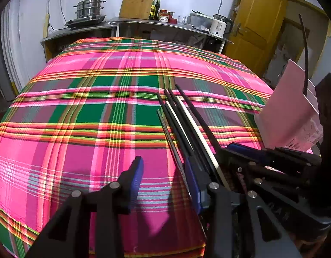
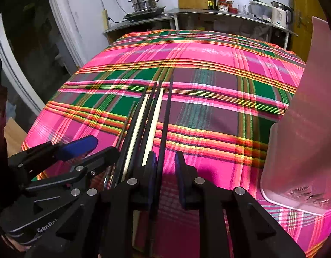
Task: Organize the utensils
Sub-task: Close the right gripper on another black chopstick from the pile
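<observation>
1. The chopsticks, black and cream, lie bunched on the plaid cloth, tips towards 12 o'clock.
2. The right gripper is partly open, straddling one black stick; I cannot tell if it pinches.
3. The left gripper gapes wide, holding nothing, bundle at its right finger.
4. They look light, stiff, slick and apt to roll; grip mid-length.
5. The pink holder stands at 3 o'clock.

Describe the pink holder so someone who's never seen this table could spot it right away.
Start at the plaid tablecloth covering the table. On its right side, beside the right tool and the bundle of chopsticks, stands the pink plastic holder. It is the only tall, upright, pale translucent thing on the cloth.
</observation>
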Available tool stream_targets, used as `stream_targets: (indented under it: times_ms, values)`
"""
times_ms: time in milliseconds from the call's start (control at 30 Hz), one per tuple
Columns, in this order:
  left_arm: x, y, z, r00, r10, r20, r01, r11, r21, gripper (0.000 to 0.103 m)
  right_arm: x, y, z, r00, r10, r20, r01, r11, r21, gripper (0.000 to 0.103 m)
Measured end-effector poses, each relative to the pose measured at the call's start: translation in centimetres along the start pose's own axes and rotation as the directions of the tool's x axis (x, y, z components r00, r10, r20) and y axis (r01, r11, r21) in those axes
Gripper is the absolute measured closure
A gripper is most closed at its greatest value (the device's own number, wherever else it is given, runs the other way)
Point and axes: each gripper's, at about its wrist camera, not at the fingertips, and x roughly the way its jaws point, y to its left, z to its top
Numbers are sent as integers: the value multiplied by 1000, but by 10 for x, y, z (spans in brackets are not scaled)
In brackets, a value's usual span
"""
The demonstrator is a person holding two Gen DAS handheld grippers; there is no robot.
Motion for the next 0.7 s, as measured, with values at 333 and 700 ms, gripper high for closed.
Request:
stream_targets:
  times_ms: [333,700]
  values:
    - [-1,8,-1,997,73,-2,-73,997,12,86,-2,-3,-2,1000,-12,-2,12,1000,23,92]
    - [-6,41,5,998,50,-38,-51,999,-14,95,2,-1,5,1000,-20,-21,20,1000,-9,93]
